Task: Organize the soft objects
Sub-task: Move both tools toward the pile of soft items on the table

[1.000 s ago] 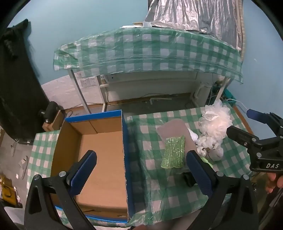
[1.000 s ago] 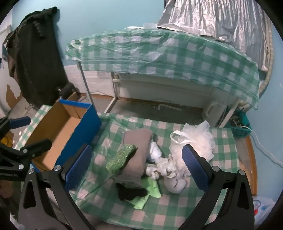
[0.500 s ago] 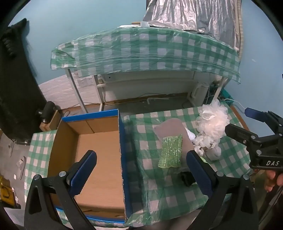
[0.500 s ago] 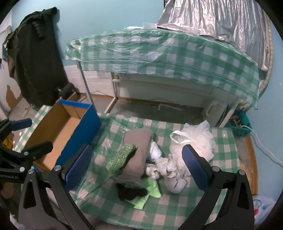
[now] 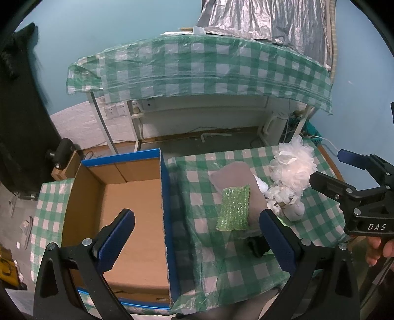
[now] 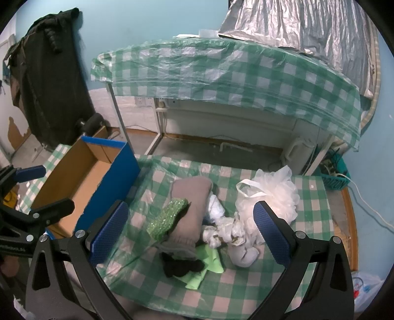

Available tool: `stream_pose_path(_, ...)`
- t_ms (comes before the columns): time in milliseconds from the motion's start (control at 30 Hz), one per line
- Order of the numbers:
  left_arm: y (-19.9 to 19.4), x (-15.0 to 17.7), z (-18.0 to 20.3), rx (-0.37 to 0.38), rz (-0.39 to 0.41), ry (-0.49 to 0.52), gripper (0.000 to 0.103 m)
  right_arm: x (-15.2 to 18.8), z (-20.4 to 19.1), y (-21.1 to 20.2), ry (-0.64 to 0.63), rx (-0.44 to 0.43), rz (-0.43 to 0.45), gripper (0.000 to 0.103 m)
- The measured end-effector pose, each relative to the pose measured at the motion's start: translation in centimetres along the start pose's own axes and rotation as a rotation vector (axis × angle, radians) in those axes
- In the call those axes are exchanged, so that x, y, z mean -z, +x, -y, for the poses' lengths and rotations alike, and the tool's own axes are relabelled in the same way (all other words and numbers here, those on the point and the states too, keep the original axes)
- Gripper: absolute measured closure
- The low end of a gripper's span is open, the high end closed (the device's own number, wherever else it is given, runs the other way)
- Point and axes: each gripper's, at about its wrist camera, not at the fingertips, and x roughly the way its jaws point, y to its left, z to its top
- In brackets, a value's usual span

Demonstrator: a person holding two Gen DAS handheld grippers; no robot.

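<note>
A pile of soft things lies on the green checked table [image 6: 307, 194]: a sparkly green sponge [image 5: 234, 209] [image 6: 167, 219] on a folded grey cloth [image 5: 234, 176] [image 6: 194, 197], a white mesh bath pouf [image 5: 293, 167] [image 6: 270, 194], crumpled white material [image 6: 226, 229], a black piece [image 6: 182, 265] and a light green cloth [image 6: 206, 265]. To the left stands an empty cardboard box [image 5: 128, 201] [image 6: 81, 179] with blue sides. My left gripper [image 5: 194, 236] hovers open above the box's right wall. Over the pile, my right gripper [image 6: 189, 233] hangs open, holding nothing.
A second table [image 5: 197, 66] with a green checked plastic cover stands behind, with silver foil sheeting [image 5: 266, 22] above it. A dark garment [image 6: 49, 86] hangs at the left. Cables and a teal basket [image 6: 335, 177] lie at the right on the floor.
The left gripper has drifted slightly, so the box and pile sit a little further left in its view. The right gripper has barely moved. Both stay open.
</note>
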Motion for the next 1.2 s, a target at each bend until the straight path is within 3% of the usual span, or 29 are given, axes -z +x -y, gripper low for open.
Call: stream_pose_path(1200,0.58,0.52,0.82,0.017,-0.017,0.020,0.001,0.49,0.08,0.32,-0.002,0.003,-0.013,0.002)
